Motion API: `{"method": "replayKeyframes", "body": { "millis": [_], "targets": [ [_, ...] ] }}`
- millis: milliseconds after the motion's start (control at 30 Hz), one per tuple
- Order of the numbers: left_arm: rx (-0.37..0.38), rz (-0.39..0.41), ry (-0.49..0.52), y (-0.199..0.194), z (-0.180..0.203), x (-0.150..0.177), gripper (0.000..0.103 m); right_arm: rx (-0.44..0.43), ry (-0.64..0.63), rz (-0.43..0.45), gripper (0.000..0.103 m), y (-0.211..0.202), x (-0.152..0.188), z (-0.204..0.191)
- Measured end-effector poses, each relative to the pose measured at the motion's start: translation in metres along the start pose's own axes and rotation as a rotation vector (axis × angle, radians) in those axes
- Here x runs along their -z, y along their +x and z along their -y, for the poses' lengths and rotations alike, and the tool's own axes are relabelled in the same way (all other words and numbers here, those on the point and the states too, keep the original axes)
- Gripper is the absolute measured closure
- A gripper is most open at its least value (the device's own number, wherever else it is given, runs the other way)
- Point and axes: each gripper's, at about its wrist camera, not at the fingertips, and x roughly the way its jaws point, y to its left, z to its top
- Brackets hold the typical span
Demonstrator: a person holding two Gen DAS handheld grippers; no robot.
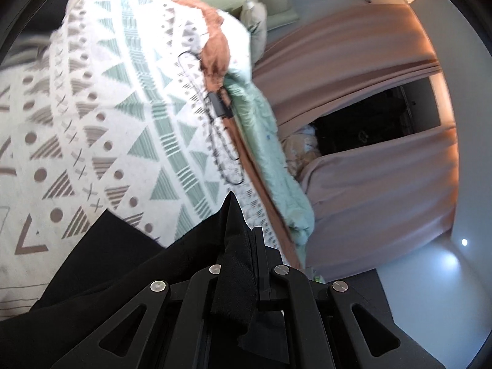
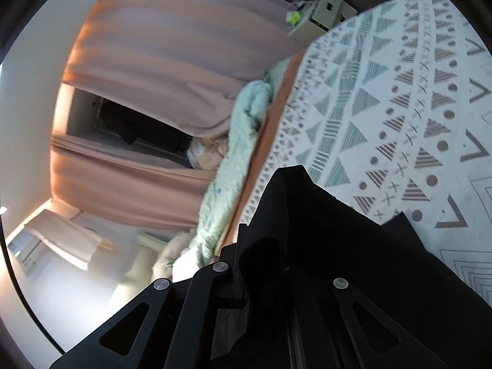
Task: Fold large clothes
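Observation:
A black garment point(image 1: 129, 261) hangs over the patterned bedspread point(image 1: 92, 123). My left gripper point(image 1: 246, 246) is shut on a pinched fold of it, with a point of cloth sticking up between the fingers. In the right wrist view my right gripper point(image 2: 261, 246) is shut on another part of the black garment point(image 2: 338, 246), which drapes over the right finger and hides it. The garment trails down to the right over the bedspread point(image 2: 399, 107). Both views are tilted sideways.
A mint-green blanket point(image 1: 270, 153) and an orange sheet edge point(image 1: 215, 52) lie along the bed's side. Glasses on a beaded cord point(image 1: 215, 129) lie on the bedspread. Pink curtains point(image 1: 369, 77) hang beyond, and a beige box point(image 2: 319, 9) sits past the bed.

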Motion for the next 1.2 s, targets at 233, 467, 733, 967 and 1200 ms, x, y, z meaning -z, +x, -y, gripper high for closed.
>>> {"method": "replayKeyframes", "body": {
  "millis": [233,467,733,967,1200],
  "targets": [
    [-0.108,-0.057,0.010,0.028,-0.031,0.005,0.100,0.130,0.003,-0.065,0.100,0.034,0.014,0.041],
    [-0.103,-0.085,0.006,0.048,-0.040,0.002,0.100,0.161,-0.005,-0.051,0.100,0.053,0.014,0.052],
    [-0.063,-0.060,0.008,0.046,-0.035,-0.003,0.026,0.146,-0.022,-0.037,0.036,0.064,0.004,0.051],
    [-0.064,-0.031,0.025,0.028,-0.032,-0.008,0.026,0.149,-0.062,-0.037,0.036,0.058,0.008,0.044],
    [-0.117,-0.044,0.075,0.004,-0.022,-0.008,0.026,0.189,-0.106,-0.058,0.036,0.047,0.017,0.027]
  ]
}}
